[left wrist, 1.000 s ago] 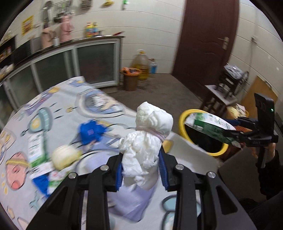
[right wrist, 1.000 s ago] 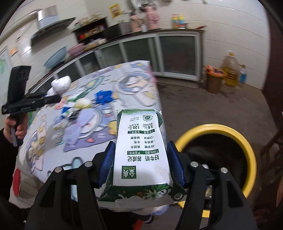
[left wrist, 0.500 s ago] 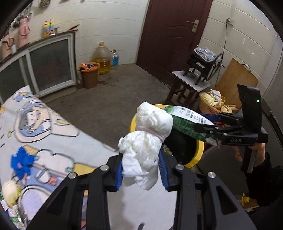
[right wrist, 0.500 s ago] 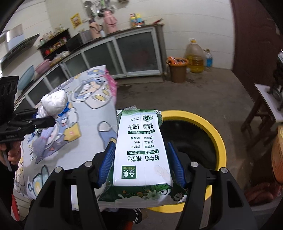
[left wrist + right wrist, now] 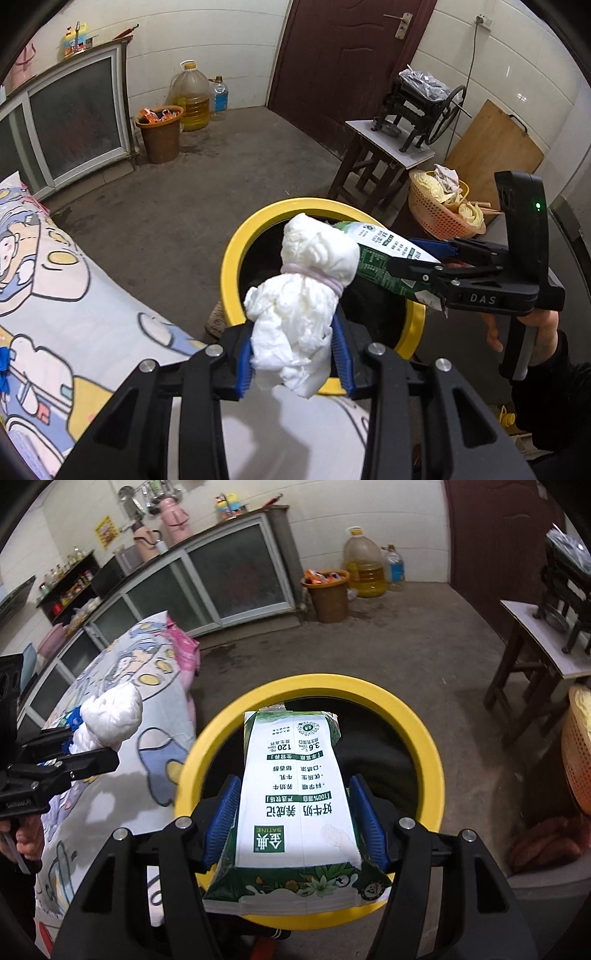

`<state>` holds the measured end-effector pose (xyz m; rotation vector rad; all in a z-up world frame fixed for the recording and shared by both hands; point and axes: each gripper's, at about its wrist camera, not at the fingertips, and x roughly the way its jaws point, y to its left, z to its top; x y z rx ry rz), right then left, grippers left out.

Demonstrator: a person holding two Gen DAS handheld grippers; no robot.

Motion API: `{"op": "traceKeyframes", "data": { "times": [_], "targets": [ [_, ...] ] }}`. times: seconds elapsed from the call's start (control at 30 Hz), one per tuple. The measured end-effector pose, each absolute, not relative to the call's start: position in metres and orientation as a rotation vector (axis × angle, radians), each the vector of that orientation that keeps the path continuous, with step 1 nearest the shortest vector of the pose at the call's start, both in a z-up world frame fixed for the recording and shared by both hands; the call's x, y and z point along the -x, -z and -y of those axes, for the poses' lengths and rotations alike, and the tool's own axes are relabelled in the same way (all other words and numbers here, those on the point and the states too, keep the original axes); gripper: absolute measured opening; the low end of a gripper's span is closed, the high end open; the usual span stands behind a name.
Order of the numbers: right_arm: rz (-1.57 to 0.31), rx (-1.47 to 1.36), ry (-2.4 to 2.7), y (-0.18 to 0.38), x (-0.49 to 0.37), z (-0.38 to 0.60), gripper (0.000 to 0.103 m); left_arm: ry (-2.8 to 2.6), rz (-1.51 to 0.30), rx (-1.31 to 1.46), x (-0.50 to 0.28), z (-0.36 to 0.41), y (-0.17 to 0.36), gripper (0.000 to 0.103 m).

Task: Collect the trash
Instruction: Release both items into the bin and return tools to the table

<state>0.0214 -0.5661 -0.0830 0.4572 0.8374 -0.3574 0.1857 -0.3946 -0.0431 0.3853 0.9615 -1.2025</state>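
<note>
Milk carton (image 5: 384, 262) and tissue wad (image 5: 299, 314) crowd over the yellow-rimmed bin (image 5: 236, 258)

The bin (image 5: 424, 716) has a bright yellow rim around a black inside, and the milk carton (image 5: 295, 805) above it is white with dark green print, a green logo square and a green band of flowers and leaves at its near end. The wad of tissue (image 5: 299, 306) is plain white with a pale lilac band around its neck, and both the left gripper (image 5: 293, 363) and the right gripper (image 5: 293, 821) are black with blue ribbed pads. The tablecloth (image 5: 74, 306) is pale grey-white with cartoon figures in blue, yellow and pink, the door (image 5: 343, 55) is dark reddish brown, and the small bucket (image 5: 328, 598) by the cabinet is brown with orange scraps in it.
</note>
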Motion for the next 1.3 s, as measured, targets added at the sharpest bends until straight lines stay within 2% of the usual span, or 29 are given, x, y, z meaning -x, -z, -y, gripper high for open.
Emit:
{"op": "traceKeyframes", "data": {
  "times": [0.03, 0.07, 0.1, 0.13, 0.37, 0.73, 0.87, 1.13, 1.3],
  "targets": [
    [-0.840, -0.453, 0.375, 0.084, -0.019, 0.569, 0.063, 1.203, -0.963, -0.378, -0.185, 0.397, 0.044, 0.042],
    [-0.837, -0.448, 0.396, 0.084, -0.016, 0.572, 0.072, 1.198, -0.963, -0.364, -0.185, 0.398, 0.043, 0.058],
    [-0.834, -0.449, 0.411, 0.084, -0.013, 0.575, 0.073, 1.190, -0.955, -0.350, -0.185, 0.396, 0.042, 0.075],
    [-0.834, -0.450, 0.418, 0.084, -0.012, 0.577, 0.073, 1.182, -0.936, -0.329, -0.185, 0.393, 0.039, 0.079],
    [-0.813, -0.454, 0.447, 0.079, 0.001, 0.582, 0.073, 1.114, -0.918, -0.272, -0.196, 0.360, 0.028, 0.079],
    [-0.703, -0.371, 0.213, 0.036, -0.025, 0.522, 0.073, 0.905, -0.807, -0.206, -0.215, 0.233, -0.004, 0.082],
    [-0.689, -0.307, 0.117, 0.020, -0.046, 0.480, 0.073, 0.796, -0.774, -0.159, -0.220, 0.162, -0.015, 0.087],
    [-0.716, -0.200, -0.133, 0.011, -0.094, 0.380, 0.073, 0.479, -0.771, -0.071, -0.235, 0.018, -0.023, 0.089],
    [-0.752, -0.151, -0.290, 0.015, -0.119, 0.314, 0.073, 0.351, -0.751, -0.071, -0.236, -0.030, -0.022, 0.095]
  ]
}}
